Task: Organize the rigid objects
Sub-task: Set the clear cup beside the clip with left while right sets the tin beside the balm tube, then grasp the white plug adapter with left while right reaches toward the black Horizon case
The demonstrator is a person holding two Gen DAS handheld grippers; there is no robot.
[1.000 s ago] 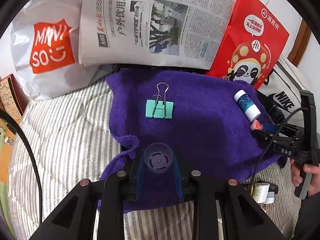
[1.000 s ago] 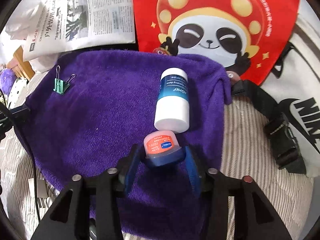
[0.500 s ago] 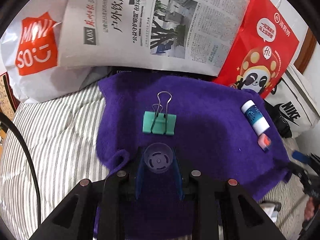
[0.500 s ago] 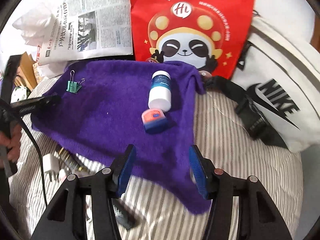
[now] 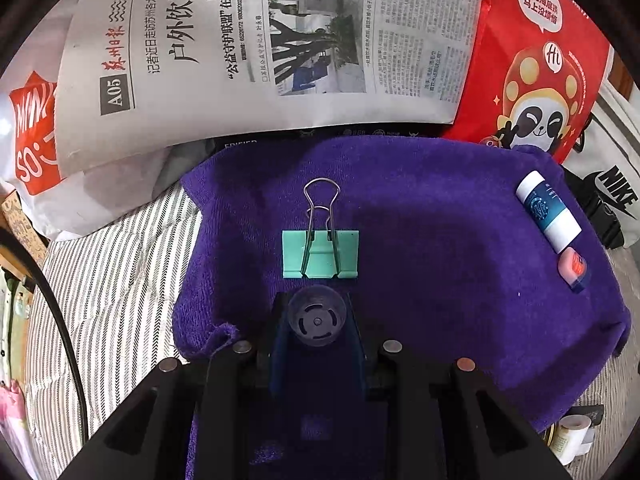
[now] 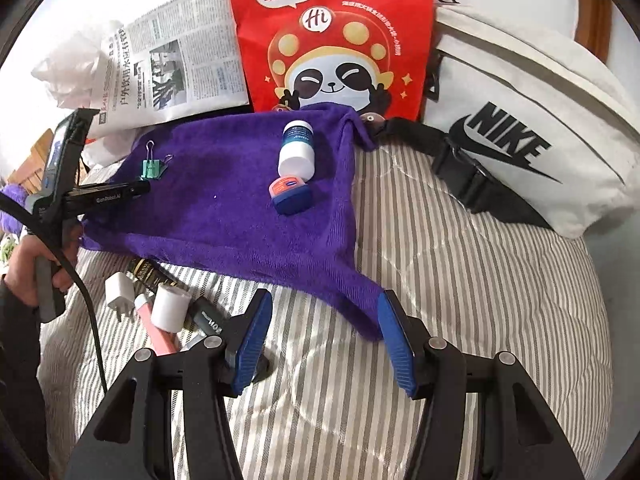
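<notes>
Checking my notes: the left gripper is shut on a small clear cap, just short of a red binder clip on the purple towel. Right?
Not quite: the binder clip is green, as the left wrist view shows. The left gripper is indeed shut on the clear cap, on the purple towel.

Surface: bed with grey-white striped quilt (image 6: pixel 460 280) | on it: purple towel (image 6: pixel 224 208), white Nike bag (image 6: pixel 520 120), red panda paper bag (image 6: pixel 332 32), newspaper (image 6: pixel 176 68), white Miniso bag (image 5: pixel 36 140) | front edge of the towel: white charger plug (image 6: pixel 119 295), white roll (image 6: pixel 171 306), pink tube (image 6: pixel 158 330)
</notes>
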